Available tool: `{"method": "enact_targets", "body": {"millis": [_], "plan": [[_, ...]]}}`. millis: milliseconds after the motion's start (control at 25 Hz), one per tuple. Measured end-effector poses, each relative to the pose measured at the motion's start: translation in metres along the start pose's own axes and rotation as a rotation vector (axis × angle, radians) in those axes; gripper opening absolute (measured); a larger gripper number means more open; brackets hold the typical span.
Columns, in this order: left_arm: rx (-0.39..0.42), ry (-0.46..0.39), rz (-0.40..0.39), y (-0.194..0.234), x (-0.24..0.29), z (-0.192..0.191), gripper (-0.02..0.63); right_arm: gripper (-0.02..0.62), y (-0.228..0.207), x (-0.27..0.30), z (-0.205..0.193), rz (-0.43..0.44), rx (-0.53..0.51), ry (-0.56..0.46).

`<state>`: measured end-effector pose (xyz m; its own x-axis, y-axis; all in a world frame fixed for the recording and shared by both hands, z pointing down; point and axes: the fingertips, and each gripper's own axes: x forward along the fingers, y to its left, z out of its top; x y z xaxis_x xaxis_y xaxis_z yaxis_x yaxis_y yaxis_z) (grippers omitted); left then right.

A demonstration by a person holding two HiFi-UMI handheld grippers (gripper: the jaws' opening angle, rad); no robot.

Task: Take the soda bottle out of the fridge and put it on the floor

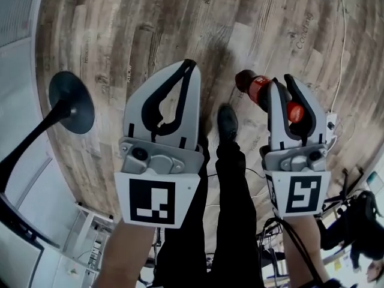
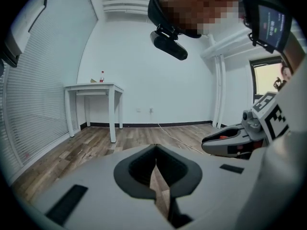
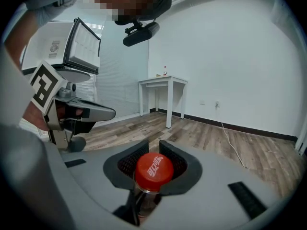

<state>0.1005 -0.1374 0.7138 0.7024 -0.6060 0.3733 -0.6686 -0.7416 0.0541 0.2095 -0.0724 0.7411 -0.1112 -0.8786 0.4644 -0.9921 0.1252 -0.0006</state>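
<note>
Between right gripper (image 3: 152, 145) jaws, soda bottle (image 1: 255, 89) is showing glossy plastic, smooth red cap (image 3: 153, 170); gripper is looking matt grey plastic; floor (image 1: 150, 29) beneath is showing wood grain.

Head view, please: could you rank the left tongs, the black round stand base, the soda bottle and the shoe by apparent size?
1. left tongs, nearest the camera
2. black round stand base
3. soda bottle, partly hidden in the right tongs, so nearly level with the base
4. shoe
</note>
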Motion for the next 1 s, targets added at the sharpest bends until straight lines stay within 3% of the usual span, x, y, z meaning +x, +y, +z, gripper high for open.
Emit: {"method": "enact_targets", "body": {"millis": [1000], "plan": [[-0.009, 0.061, -0.062, -0.016, 0.037, -0.107, 0.017, 0.083, -0.012, 0.044, -0.123, -0.057, -0.011, 0.058]]}}
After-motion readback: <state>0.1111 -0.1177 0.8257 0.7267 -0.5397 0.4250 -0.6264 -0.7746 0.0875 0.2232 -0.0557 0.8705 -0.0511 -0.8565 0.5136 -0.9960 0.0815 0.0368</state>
